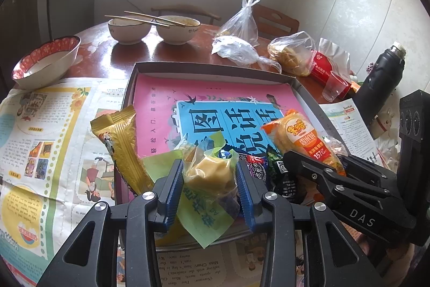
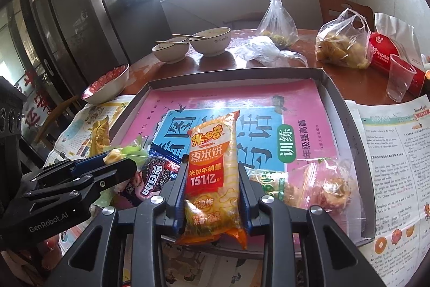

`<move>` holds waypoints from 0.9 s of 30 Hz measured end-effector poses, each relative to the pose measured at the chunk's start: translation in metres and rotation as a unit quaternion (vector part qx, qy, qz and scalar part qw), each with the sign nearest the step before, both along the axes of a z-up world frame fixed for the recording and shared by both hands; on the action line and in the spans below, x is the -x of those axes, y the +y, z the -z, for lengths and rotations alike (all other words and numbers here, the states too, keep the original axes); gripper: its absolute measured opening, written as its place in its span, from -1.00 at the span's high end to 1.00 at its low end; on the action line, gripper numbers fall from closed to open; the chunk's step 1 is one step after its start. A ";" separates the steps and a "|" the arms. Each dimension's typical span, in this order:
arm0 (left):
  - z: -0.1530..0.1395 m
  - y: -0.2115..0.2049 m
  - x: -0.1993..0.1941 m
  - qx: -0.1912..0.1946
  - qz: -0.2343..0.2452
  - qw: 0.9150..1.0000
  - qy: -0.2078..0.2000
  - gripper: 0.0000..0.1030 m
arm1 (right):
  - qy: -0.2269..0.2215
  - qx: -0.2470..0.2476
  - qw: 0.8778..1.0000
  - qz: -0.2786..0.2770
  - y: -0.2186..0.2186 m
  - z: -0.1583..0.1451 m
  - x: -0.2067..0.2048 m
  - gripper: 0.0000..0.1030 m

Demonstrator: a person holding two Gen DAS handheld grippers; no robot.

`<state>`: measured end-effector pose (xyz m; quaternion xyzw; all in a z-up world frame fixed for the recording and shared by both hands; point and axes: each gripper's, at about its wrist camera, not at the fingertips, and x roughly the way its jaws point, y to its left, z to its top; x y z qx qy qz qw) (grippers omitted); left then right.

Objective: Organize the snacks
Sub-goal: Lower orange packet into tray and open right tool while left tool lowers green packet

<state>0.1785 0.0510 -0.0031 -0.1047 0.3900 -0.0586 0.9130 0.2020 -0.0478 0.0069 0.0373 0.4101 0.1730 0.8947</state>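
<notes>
Left tool (image 1: 209,179) pinching a clear-wrapped yellow pastry (image 1: 208,175) between blue ribbed pads, pads pressing both sides of the wrapper, green paper liner (image 1: 199,219) hanging below the grip. Right tool (image 2: 212,184) clamping an orange rice cracker pack (image 2: 212,166) upright between its pads, lower end of the pack sagging beneath the pads. Both tools hovering over the near edge of a shallow grey box (image 2: 357,131), lined with a pink and blue book cover (image 2: 282,104). Just left of the right tool, lying in the box, an Oreo packet (image 2: 156,176); just right of it, two clear-wrapped pastries (image 2: 317,184). Just beyond the left tool, showing small dark wrappers (image 1: 282,171); left of that tool, leaning over the box wall, a gold wafer packet (image 1: 121,147). Spreading under and around the box, printed newspaper sheets (image 1: 48,141) covering the near part of the round brown worktop (image 1: 172,53). Farther ahead of the tools, sitting on the worktop: a red-rimmed bowl (image 1: 45,63), two white bowls (image 1: 153,30) bearing chopsticks (image 1: 139,19), knotted plastic bags (image 2: 341,42) of food, a clear plastic cup (image 2: 399,80), a red package (image 2: 381,58). Far right of the left tool, standing, a black flask (image 1: 381,77).
</notes>
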 end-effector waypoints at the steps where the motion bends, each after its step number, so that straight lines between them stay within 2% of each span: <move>1: 0.000 0.000 0.000 0.000 0.000 1.000 0.000 0.21 | 0.000 0.002 1.000 0.001 0.000 0.000 0.000 0.35; 11: 0.000 0.000 0.001 0.001 -0.001 1.000 0.001 0.18 | -0.002 0.000 1.000 0.006 -0.006 -0.004 0.004 0.33; 16: -0.001 0.000 0.002 0.002 -0.002 1.000 0.001 0.17 | -0.009 -0.001 1.000 0.009 -0.008 -0.008 0.008 0.27; 20: -0.004 0.000 0.004 0.001 -0.004 1.000 -0.003 0.18 | -0.015 0.004 1.000 0.017 -0.013 -0.010 0.009 0.14; 27: -0.008 -0.001 0.007 0.001 -0.003 1.000 -0.006 0.18 | -0.016 0.001 1.000 0.026 -0.020 -0.012 0.009 0.11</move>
